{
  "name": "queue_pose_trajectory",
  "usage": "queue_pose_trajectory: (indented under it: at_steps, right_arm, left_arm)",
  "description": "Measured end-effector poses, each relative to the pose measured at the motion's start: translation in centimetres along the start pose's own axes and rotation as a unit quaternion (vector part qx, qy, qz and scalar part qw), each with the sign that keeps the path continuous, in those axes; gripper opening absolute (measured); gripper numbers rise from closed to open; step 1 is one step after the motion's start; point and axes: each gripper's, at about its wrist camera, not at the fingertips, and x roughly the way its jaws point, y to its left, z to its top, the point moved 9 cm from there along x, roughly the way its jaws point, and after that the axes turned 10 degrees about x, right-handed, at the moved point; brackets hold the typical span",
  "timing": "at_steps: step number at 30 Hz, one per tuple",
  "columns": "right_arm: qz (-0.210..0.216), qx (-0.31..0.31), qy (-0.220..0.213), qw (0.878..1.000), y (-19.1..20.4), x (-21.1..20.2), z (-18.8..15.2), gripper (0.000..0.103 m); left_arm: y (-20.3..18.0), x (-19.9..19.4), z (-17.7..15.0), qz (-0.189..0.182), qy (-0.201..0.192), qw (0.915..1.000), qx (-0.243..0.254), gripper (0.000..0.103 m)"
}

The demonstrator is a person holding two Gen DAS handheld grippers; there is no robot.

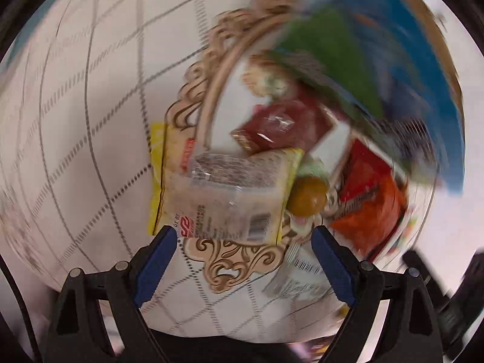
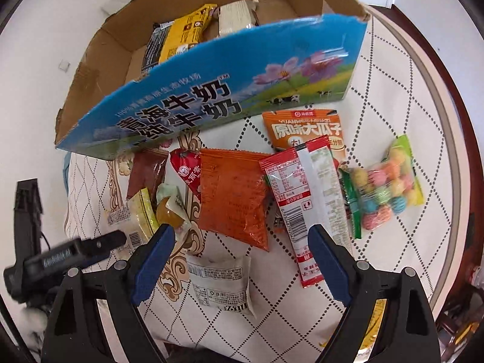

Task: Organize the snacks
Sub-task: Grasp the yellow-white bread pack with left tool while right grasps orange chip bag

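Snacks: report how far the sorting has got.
Done: a yellow packet and a pale packet lie in the cardboard box. In hand: nothing; both tongs, left and right, are open. Left: orange packet, candy bag and others on the table.

From the left wrist we look steeply down, close over a yellow-edged packet point(image 1: 224, 193) on the tablecloth point(image 1: 90, 121), the picture blurred. From the right wrist we look down from slightly farther back, facing the cardboard box point(image 2: 211, 69). Both views share the orange packet point(image 1: 372, 211) point(image 2: 233, 199).
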Motion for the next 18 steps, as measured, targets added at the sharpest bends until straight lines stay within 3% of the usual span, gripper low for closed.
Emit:
queue_pose_trajectory:
  at_steps: [4, 6, 8, 10, 12, 14, 18]
  right_arm:
    - [-0.005, 0.012, -0.01, 1.0, 0.4, 1.0, 0.6, 0.092]
    - [-0.01, 0.014, -0.015, 1.0, 0.8, 1.6, 1.0, 0.092]
    - [-0.015, 0.015, -0.02, 1.0, 1.5, 2.4, 1.6, 0.092]
    - [-0.025, 0.013, -0.024, 0.999, 1.9, 3.1, 2.0, 0.092]
    - [-0.046, 0.003, -0.032, 0.998, 2.3, 3.6, 2.3, 0.092]
    - [-0.058, -0.011, -0.041, 0.997, 2.7, 3.9, 2.6, 0.092]
    - [-0.076, -0.037, -0.048, 0.995, 3.4, 4.5, 2.4, 0.084]
  left_arm:
    - [2.2, 1.2, 1.3, -0.071, 0.004, 0.9869, -0.144, 0.09]
    - [3.0, 1.8, 1.9, -0.078, 0.003, 0.9798, -0.184, 0.09]
    - [3.4, 2.2, 2.3, -0.063, -0.003, 0.9792, -0.193, 0.09]
    - [3.7, 2.3, 2.7, -0.031, -0.018, 0.9853, -0.167, 0.088]
    - [3.4, 2.2, 2.7, 0.018, -0.025, 0.994, -0.105, 0.068]
    - [2.8, 2.3, 2.3, 0.064, -0.025, 0.997, -0.035, 0.067]
    - [2.1, 2.6, 0.8, 0.15, -0.03, 0.9861, 0.064, 0.067]
